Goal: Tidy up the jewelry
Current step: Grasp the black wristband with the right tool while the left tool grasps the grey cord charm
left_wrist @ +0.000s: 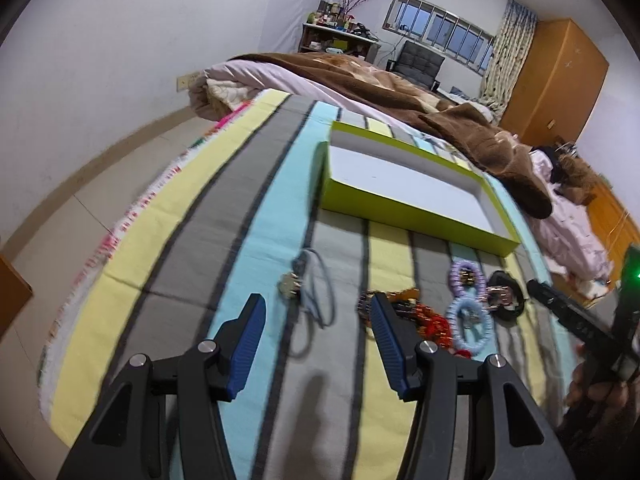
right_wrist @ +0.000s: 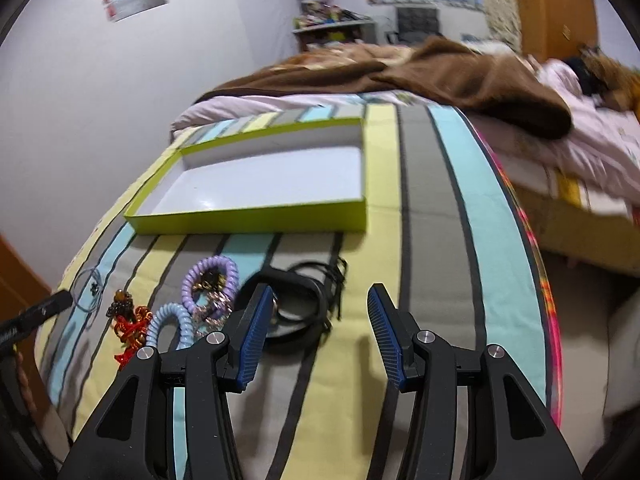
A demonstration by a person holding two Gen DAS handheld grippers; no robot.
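A shallow lime-green box [left_wrist: 404, 211] [right_wrist: 256, 218] with a white, empty inside lies on the striped bedspread. In front of it lie a thin blue-grey cord necklace [left_wrist: 316, 292] [right_wrist: 86, 288], a red-orange beaded piece [left_wrist: 424, 318] [right_wrist: 130, 328], a purple coil bracelet [left_wrist: 466, 278] [right_wrist: 210, 280], a blue coil bracelet [left_wrist: 470, 322] [right_wrist: 170, 324] and a black cord piece [left_wrist: 506, 296] [right_wrist: 300, 300]. My left gripper [left_wrist: 318, 312] is open above the bedspread, between the necklace and the beads. My right gripper [right_wrist: 320, 304] is open beside the black piece; part of it shows in the left wrist view [left_wrist: 568, 312].
The striped bedspread [left_wrist: 224, 216] [right_wrist: 436, 208] covers the bed. A brown blanket [left_wrist: 460, 120] [right_wrist: 440, 68] and pink bedding [right_wrist: 600, 140] are piled behind the box. A wooden wardrobe [left_wrist: 556, 60], shelf [left_wrist: 336, 36] and chair stand by the far wall.
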